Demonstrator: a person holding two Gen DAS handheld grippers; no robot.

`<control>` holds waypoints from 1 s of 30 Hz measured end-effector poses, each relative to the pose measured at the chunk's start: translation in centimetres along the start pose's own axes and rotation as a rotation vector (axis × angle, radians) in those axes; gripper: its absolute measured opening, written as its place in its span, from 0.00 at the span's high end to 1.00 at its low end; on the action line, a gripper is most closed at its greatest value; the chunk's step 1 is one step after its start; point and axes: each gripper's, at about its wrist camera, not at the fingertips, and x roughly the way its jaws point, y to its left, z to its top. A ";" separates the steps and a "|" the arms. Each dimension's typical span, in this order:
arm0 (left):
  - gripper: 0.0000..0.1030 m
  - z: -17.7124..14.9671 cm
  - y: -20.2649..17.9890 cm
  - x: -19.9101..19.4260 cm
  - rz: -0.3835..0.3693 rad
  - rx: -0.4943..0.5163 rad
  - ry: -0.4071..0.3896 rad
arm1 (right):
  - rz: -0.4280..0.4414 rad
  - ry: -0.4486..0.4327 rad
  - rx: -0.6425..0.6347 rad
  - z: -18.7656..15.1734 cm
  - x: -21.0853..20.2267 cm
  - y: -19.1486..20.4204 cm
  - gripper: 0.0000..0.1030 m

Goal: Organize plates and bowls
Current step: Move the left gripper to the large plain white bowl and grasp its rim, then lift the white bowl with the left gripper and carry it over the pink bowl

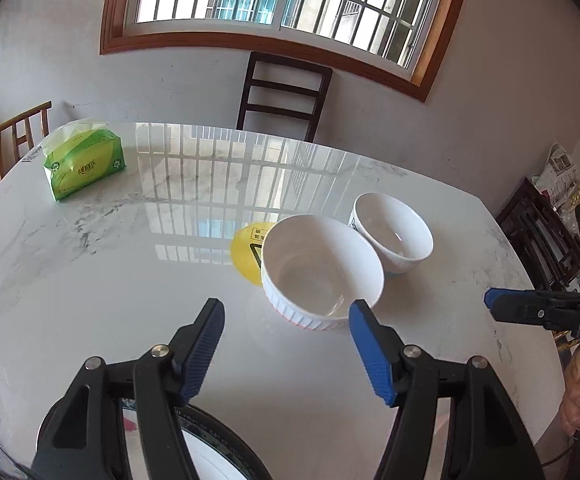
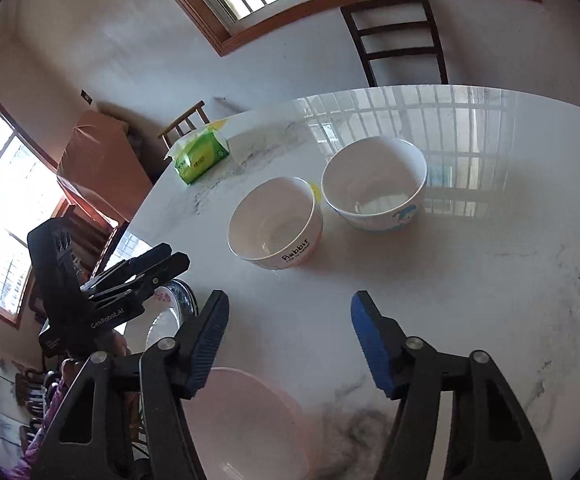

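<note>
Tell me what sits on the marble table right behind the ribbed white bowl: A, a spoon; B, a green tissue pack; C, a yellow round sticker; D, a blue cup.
C: a yellow round sticker shows on the table just behind the ribbed white bowl; the green tissue pack lies far off near the table's edge.

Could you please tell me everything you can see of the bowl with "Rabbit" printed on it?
The Rabbit bowl is white, glossy, ceramic-looking, with vertical ribs outside and dark lettering on its side. It stands upright and empty on the marble table, close beside a second bowl; whether they touch is unclear. A yellow disc lies behind it. No tool touches it.
</note>
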 end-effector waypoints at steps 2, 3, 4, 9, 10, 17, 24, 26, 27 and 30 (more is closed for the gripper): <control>0.36 0.9 0.2 1.0 -0.039 -0.006 0.019 | -0.003 0.063 0.010 1.1 2.2 0.3 0.54; 0.36 1.3 0.3 1.4 -0.036 -0.010 0.020 | -0.012 0.083 0.021 1.5 3.2 0.2 0.54; 0.36 1.7 0.4 1.8 -0.041 -0.007 0.026 | -0.019 0.088 0.041 1.9 3.9 0.1 0.54; 0.36 2.8 0.7 4.1 -0.048 0.015 0.078 | -0.021 0.125 0.097 3.8 6.7 -0.4 0.54; 0.38 3.0 0.6 4.5 -0.033 0.019 0.082 | -0.017 0.137 0.111 4.0 7.2 -0.6 0.54; 0.73 3.0 -0.3 6.4 -0.002 0.070 0.123 | -0.048 0.166 0.138 4.7 9.7 -1.2 0.54; 0.74 3.3 0.0 6.9 0.011 0.067 0.111 | -0.062 0.190 0.143 5.3 11.8 -1.1 0.55; 0.74 3.3 0.1 7.2 0.023 0.067 0.114 | -0.070 0.206 0.133 5.4 12.5 -0.8 0.57; 0.74 3.4 0.2 7.2 0.024 0.066 0.109 | -0.078 0.210 0.128 5.4 12.8 -0.7 0.59; 0.75 3.4 0.6 7.8 0.020 0.051 0.131 | -0.094 0.232 0.120 5.3 13.4 -0.6 0.72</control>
